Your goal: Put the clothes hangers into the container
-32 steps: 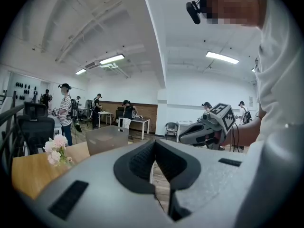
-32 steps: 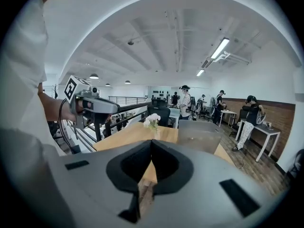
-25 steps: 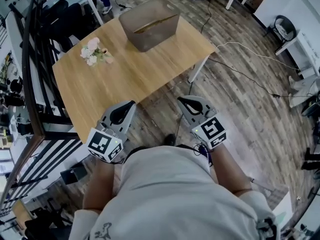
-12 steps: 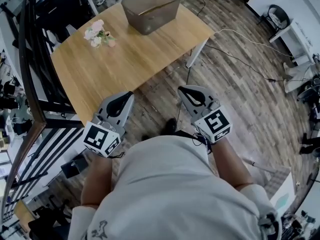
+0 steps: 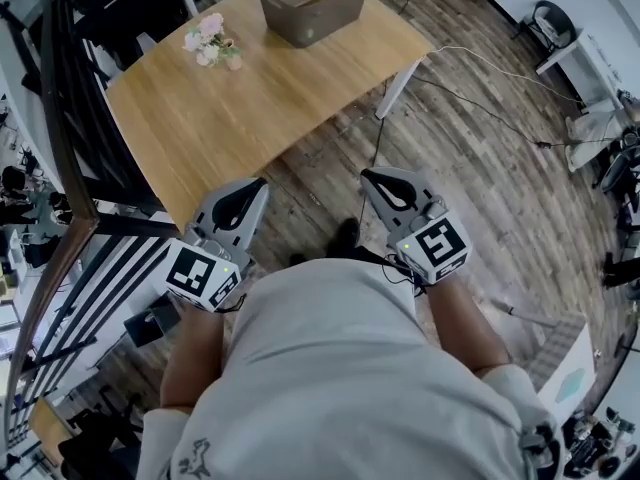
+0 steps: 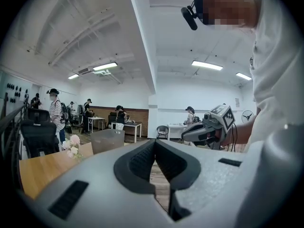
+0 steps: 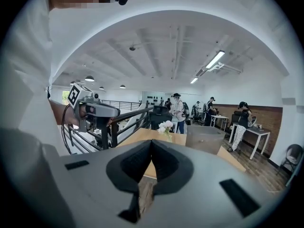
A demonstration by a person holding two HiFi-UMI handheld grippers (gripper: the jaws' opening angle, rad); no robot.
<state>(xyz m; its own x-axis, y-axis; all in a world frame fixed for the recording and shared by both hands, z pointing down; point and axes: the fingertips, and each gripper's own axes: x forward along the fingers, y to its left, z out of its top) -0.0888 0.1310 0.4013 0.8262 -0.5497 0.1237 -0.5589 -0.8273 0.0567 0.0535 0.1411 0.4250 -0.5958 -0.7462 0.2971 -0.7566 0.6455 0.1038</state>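
Plainly empty and closed, left gripper [image 5: 252,186] and right gripper [image 5: 374,176] should approach the grey rectangular plastic container [image 5: 312,3] squarely

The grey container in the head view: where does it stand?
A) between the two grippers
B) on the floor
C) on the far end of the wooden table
C: the grey container stands on the wooden table, at its far end, right of the flowers.
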